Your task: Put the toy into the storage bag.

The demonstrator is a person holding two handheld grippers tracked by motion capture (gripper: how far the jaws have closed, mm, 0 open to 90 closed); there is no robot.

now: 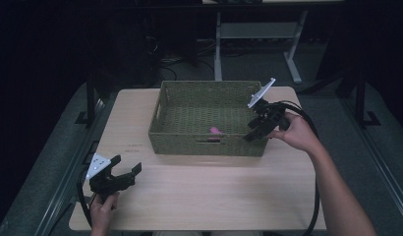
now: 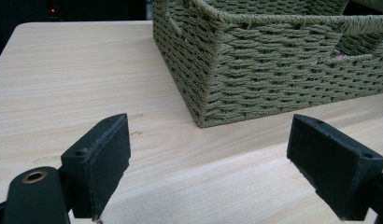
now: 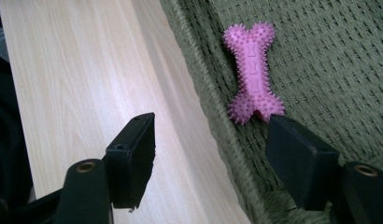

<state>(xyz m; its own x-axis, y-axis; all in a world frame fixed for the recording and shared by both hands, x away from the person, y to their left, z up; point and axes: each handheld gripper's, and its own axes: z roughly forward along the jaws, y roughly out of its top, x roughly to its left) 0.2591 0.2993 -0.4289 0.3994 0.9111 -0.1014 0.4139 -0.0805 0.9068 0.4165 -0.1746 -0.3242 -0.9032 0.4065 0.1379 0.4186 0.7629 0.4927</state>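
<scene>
A spiky pink bone-shaped toy (image 3: 252,70) lies flat on the floor of the woven green basket (image 3: 329,56), close to its front wall (image 1: 204,142). In the high view the toy (image 1: 216,131) shows just behind that wall. My right gripper (image 3: 213,123) is open and hangs over the basket's front right rim, one jaw above the table and the other above the basket floor just short of the toy. Nothing is between its jaws but the rim. My left gripper (image 1: 127,164) rests open at the table's front left, empty, facing the basket's corner (image 2: 273,70).
The light wooden table (image 1: 199,196) has bare surface in front of and to the left of the basket. A metal frame (image 1: 253,29) stands on the floor beyond the table's far edge. The right gripper's cable (image 1: 315,196) loops along the table's right side.
</scene>
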